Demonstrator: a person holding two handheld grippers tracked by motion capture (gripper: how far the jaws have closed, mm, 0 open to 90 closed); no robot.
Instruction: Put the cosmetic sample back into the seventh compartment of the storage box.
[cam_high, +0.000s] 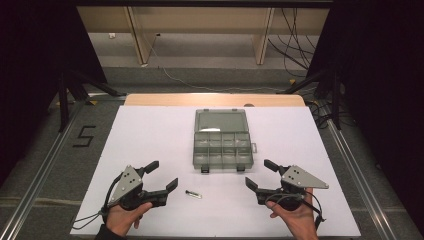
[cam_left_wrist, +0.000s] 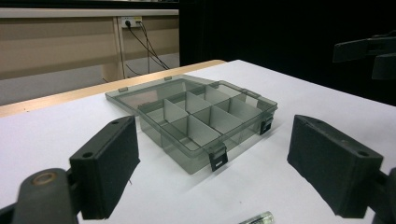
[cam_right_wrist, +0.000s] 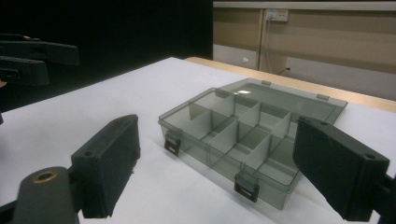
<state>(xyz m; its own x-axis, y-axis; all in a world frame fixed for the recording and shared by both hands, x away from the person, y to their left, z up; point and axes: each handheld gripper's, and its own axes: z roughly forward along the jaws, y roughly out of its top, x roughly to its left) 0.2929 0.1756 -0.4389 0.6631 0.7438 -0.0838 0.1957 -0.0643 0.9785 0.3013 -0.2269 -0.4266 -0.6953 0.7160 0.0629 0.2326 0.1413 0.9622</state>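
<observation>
While both claws rest low over the white table (cam_high: 150, 135), each stands released, jaws spread wide with nothing between them. Left gripper (cam_high: 161, 176) is held in the person's left hand (cam_high: 122, 217); right gripper (cam_high: 260, 173) in the right hand (cam_high: 295, 220). A small cylindrical item (cam_high: 193, 194), too small to identify, lies on the table between the two claws, nearer the left one and just off its jaw tips. Ahead of both claws, centred between them, sits a clear grey compartment box (cam_high: 221, 145), lid open and laid flat on the far side. Its divided cells look empty in both gripper views, and two dark latches (cam_left_wrist: 218, 157) face the claws.
</observation>
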